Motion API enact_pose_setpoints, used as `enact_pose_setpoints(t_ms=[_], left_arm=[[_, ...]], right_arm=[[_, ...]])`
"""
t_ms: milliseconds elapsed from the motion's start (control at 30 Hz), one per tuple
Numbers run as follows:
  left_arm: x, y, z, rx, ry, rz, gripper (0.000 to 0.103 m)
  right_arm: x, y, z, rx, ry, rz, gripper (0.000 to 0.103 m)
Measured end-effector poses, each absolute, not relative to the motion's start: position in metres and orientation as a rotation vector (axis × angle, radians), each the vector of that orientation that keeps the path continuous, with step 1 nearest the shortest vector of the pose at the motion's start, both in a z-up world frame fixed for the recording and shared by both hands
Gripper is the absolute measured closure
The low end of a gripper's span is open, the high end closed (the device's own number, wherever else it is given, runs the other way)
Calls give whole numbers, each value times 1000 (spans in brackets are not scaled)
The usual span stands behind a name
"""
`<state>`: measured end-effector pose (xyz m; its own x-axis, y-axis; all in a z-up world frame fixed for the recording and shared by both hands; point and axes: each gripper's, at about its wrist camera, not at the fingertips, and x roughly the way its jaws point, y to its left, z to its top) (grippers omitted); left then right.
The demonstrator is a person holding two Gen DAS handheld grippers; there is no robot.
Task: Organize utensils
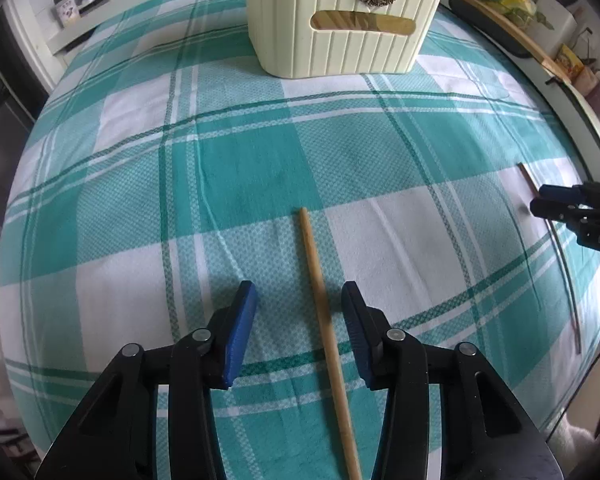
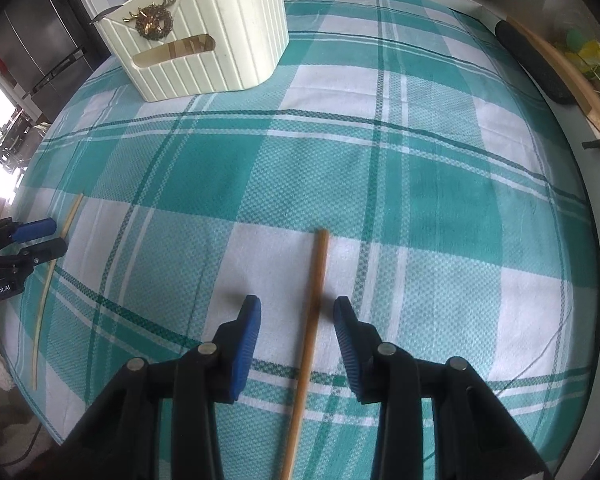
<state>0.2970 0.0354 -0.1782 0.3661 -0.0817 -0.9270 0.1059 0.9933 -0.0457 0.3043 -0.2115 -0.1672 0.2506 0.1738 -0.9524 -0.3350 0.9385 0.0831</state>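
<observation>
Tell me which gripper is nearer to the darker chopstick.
Right. The right gripper straddles the darker chopstick, which lies between its open fingers. The left gripper is off to the side, over the lighter chopstick.
</observation>
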Motion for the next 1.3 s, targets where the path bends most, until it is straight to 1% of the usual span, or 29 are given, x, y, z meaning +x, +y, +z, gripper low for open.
enact_pose_setpoints(t_ms=[67, 100, 133, 167, 200, 233, 267, 367, 467, 733, 933, 1133, 1300], left_arm=[[304, 32, -179, 35, 1195, -117, 69], [308, 30, -179, 41, 1197, -114, 71], [310, 29, -179, 49, 1195, -110, 75], [312, 28, -179, 56, 1189, -106, 87], [314, 27, -179, 59, 1183, -103, 93], [315, 26, -179, 63, 1178, -99, 97], [315, 25, -179, 64, 1171, -90, 97], [315, 26, -173, 42, 1150, -75, 99], [305, 31, -152, -5, 1085, -77, 99], [264, 39, -69, -47, 858, -104, 99], [231, 44, -25, -68, 738, -147, 99], [215, 46, 3, -95, 653, -167, 99], [215, 48, 17, -101, 609, -167, 99]], right_arm=[[312, -207, -168, -155, 1258, 333, 65], [317, -206, -169, -151, 1255, 324, 65], [320, -205, -170, -149, 1250, 315, 67], [323, -204, -171, -161, 1241, 297, 77], [325, -204, -171, -170, 1232, 286, 82], [327, -204, -170, -163, 1227, 291, 90], [328, -205, -171, -153, 1227, 297, 96], [329, -210, -167, -94, 1204, 319, 97], [319, -217, -147, -59, 1131, 338, 97], [277, -225, -55, -23, 890, 408, 97], [234, -228, 3, -25, 704, 440, 97], [211, -223, 33, -30, 567, 432, 97], [210, -214, 45, -33, 505, 433, 97]])
